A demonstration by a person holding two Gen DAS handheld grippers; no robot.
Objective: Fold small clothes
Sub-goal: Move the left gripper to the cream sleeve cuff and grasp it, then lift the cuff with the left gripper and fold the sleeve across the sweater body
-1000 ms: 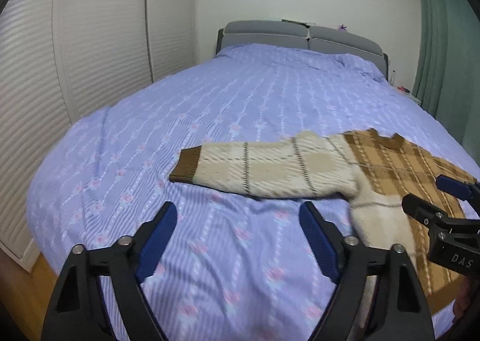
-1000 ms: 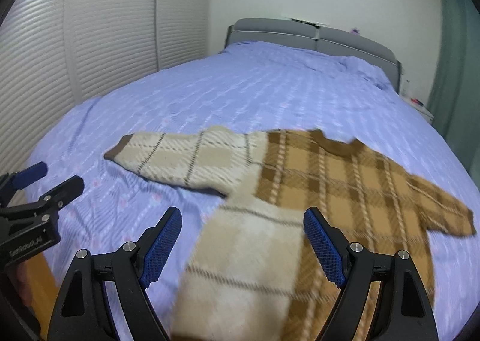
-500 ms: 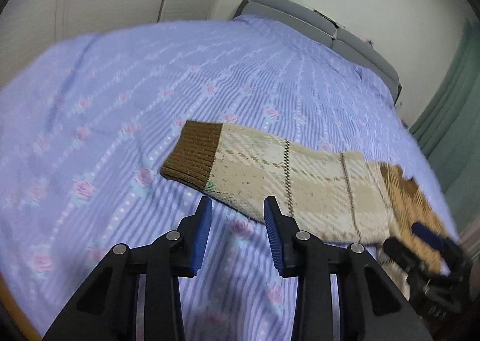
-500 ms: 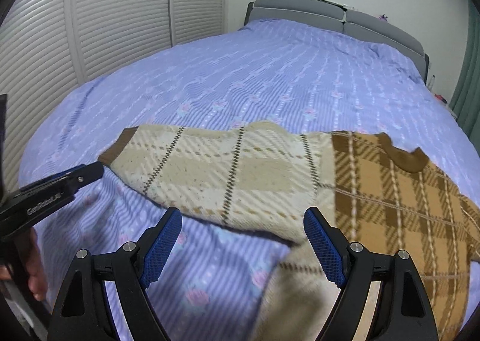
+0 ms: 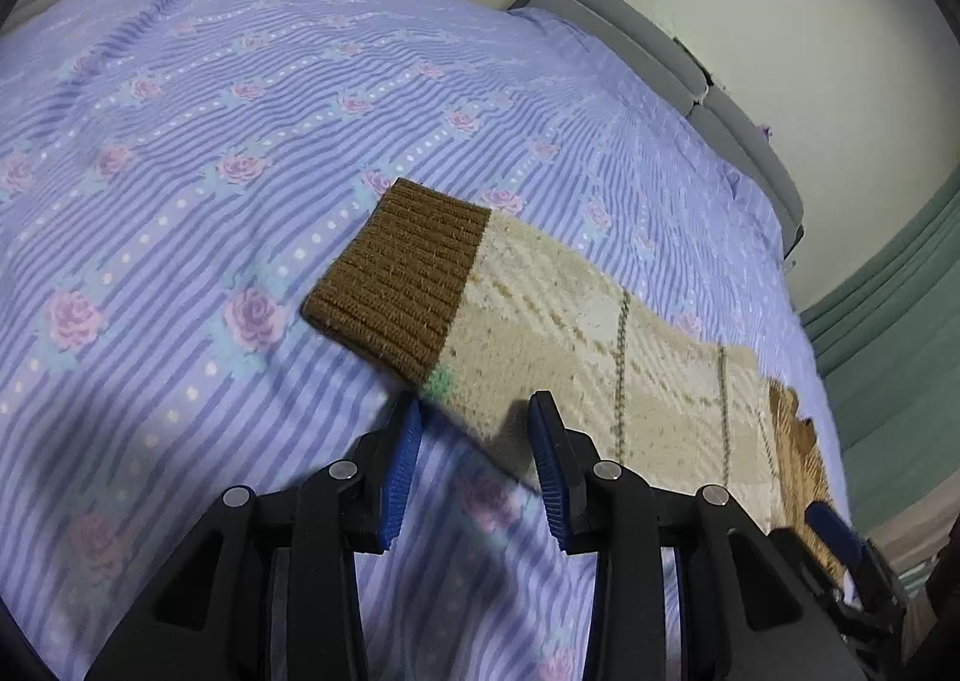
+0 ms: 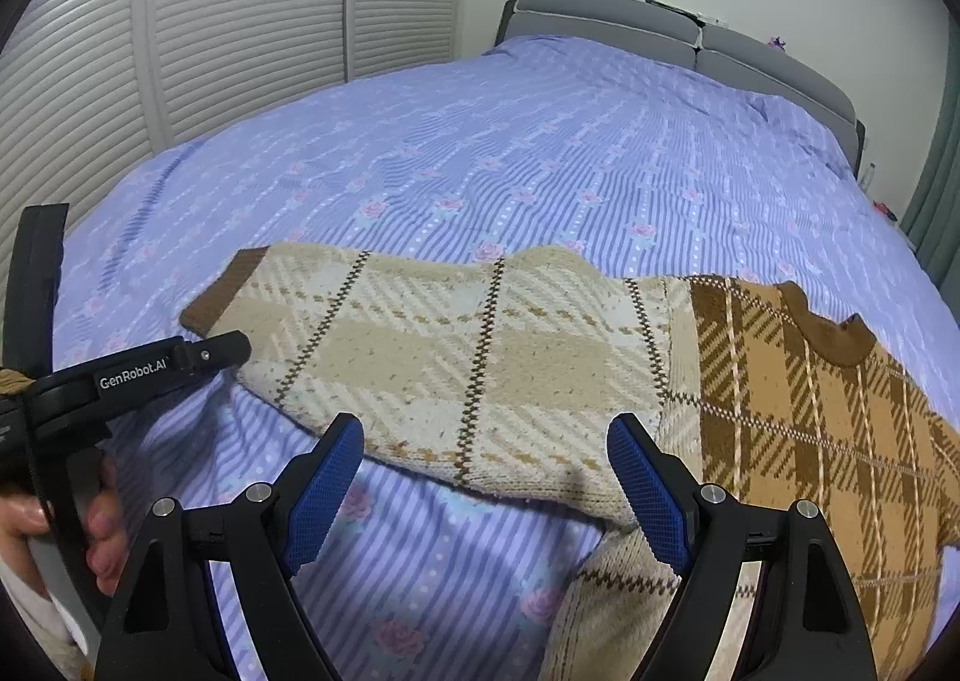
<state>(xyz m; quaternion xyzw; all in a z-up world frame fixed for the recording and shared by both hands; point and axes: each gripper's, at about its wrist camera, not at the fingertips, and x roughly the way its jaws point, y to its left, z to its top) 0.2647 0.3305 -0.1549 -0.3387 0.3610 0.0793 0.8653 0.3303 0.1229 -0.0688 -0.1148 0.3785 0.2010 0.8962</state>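
A small plaid sweater (image 6: 780, 411) lies flat on the bed, brown body at the right, cream sleeve (image 6: 450, 345) stretched out to the left, ending in a brown ribbed cuff (image 5: 402, 285). My left gripper (image 5: 474, 423) is open, partly narrowed, jaws either side of the sleeve's near edge just behind the cuff; it also shows in the right wrist view (image 6: 204, 351) at the cuff. My right gripper (image 6: 486, 453) is wide open and empty, just above the sleeve's near edge by the armpit.
The bed has a lilac striped cover with roses (image 6: 540, 153) and a grey headboard (image 6: 660, 39) at the far end. White louvred wardrobe doors (image 6: 210, 21) stand on the left. Green curtains (image 5: 888, 333) hang on the right.
My left gripper has moved in low to the sleeve cuff and its jaws have narrowed. My right gripper has moved left from the sweater body to the sleeve, still wide open.
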